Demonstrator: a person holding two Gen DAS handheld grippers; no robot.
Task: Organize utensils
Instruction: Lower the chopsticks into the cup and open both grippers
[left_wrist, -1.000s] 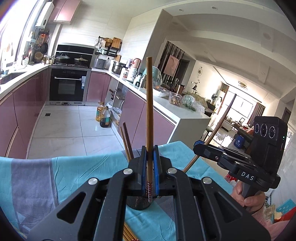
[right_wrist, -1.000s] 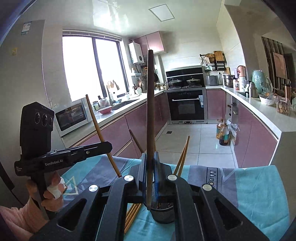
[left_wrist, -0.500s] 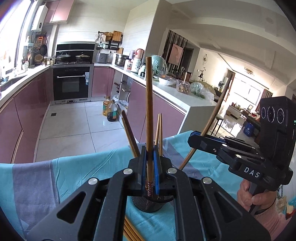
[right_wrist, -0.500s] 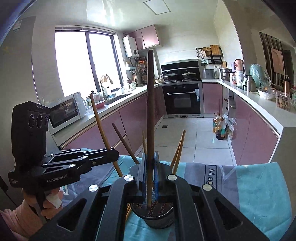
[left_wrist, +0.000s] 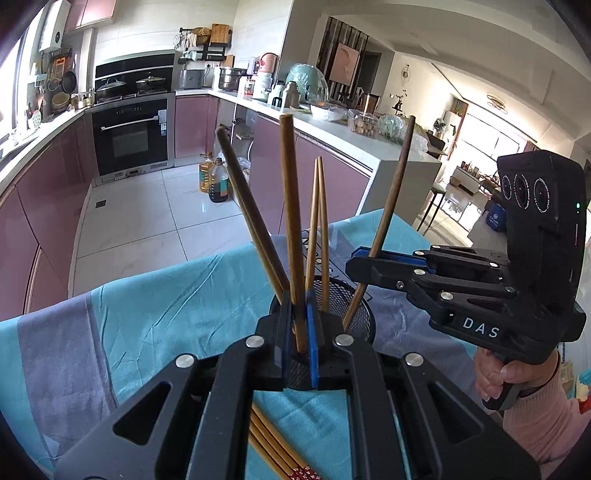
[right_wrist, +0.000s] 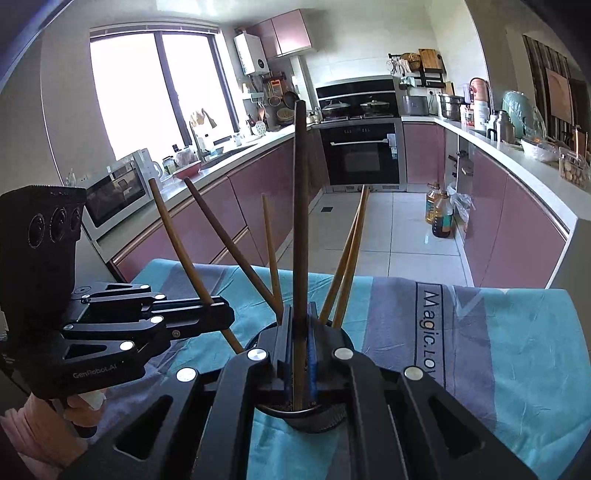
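Each closed tool (left_wrist: 299, 350) (right_wrist: 300, 354) gripping one chopstick (left_wrist: 290, 206) (right_wrist: 300, 221), tips inside the mesh holder (left_wrist: 356, 306).

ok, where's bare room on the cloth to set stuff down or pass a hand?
Free: teal tablecloth left of the black mesh holder, and the cloth right of it past the "Magic" print. Crowded: the holder's mouth, both grippers feeding chopsticks; loose brown chopsticks lie just in front.
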